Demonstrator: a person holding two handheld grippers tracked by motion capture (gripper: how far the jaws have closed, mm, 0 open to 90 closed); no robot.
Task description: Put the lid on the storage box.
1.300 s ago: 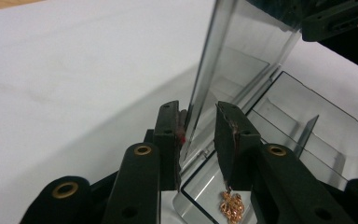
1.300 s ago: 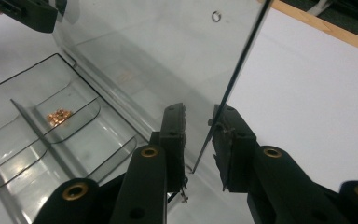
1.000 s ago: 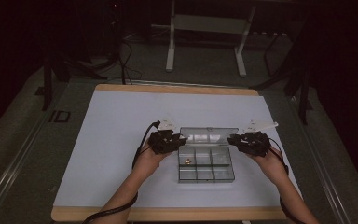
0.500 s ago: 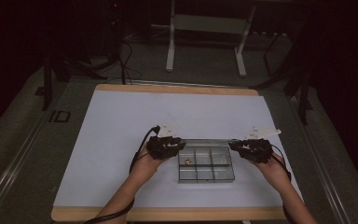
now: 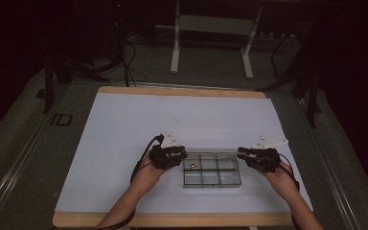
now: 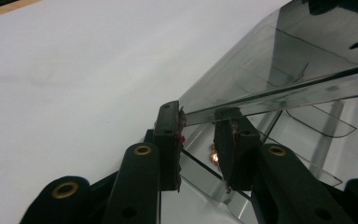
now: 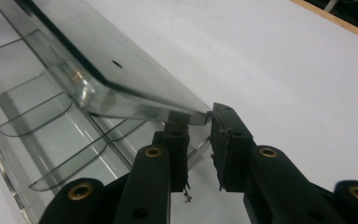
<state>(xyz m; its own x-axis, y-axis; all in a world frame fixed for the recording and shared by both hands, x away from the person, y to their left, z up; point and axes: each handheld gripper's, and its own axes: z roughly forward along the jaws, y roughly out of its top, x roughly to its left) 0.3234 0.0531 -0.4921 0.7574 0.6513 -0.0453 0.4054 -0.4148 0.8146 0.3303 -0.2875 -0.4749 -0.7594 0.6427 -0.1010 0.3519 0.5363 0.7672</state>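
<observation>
High view: I see a clear plastic box with compartments on the white table, near the front edge, a hand at each end.
Left gripper: jaws clamped on one corner of the box's tilted lid.
Right gripper: jaws pinching the lid's other corner (seen in its own gripper view).
Contents: one small brownish object in a left compartment.

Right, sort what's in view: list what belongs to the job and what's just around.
In the job:
- left tool, on the lid's corner
- right tool, on its other corner
- clear compartment box
- its lid, half lowered
- small coppery piece inside

Just around:
- table
- metal stand behind
</observation>
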